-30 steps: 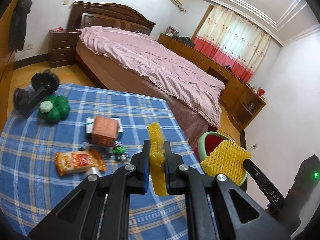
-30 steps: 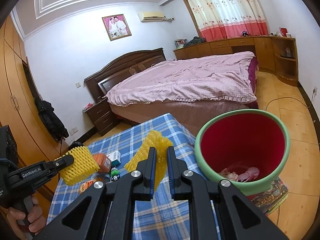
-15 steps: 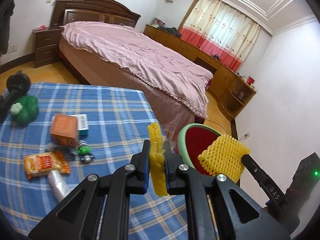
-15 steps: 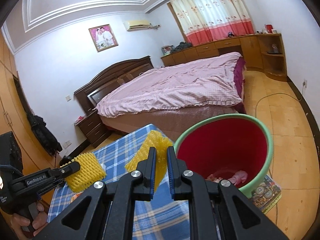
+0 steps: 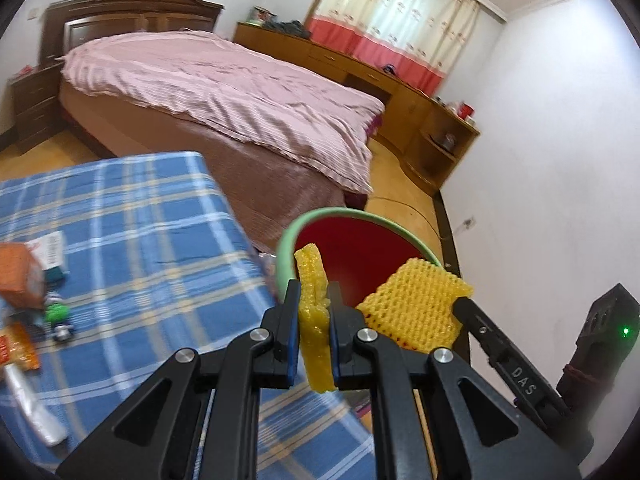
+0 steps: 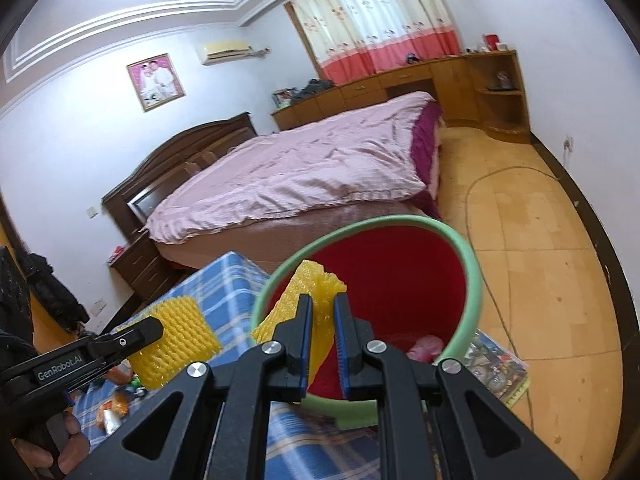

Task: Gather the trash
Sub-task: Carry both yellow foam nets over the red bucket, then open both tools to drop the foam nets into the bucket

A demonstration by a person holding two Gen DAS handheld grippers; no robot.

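— While both hands are out over the corner of the table, can you see what each tool has got?

— Yes. The left gripper (image 5: 314,322) is clamped on a yellow foam net (image 5: 315,320), pinched flat between its blue-lined pads so the strip stands up above the jaws and hangs a little below them. The right gripper (image 6: 323,338) is closed on a second yellow foam net (image 6: 318,304), bunched and poking out above the fingertips.

— And the bin?

— The red bin (image 6: 472,280), with its pale green rim, stands on the wooden floor just off the table's corner, between the table and the bed (image 6: 304,172). From the right camera the second net sits in front of the bin's mouth, near the rim. From the left camera the first net also lines up with the near rim. Whether either is truly over the opening, I cannot tell.

— Anything in it?

— Something pink (image 6: 426,346) lies at the bottom.

— What's left on the table?

— On the blue checked cloth (image 5: 140,216), well away from the grippers, an orange carton (image 5: 18,276), an orange snack packet (image 5: 16,348), a small green toy (image 5: 56,314) and a clear wrapper (image 5: 32,412). A printed booklet (image 6: 496,372) lies on the floor, touching the bin's base.
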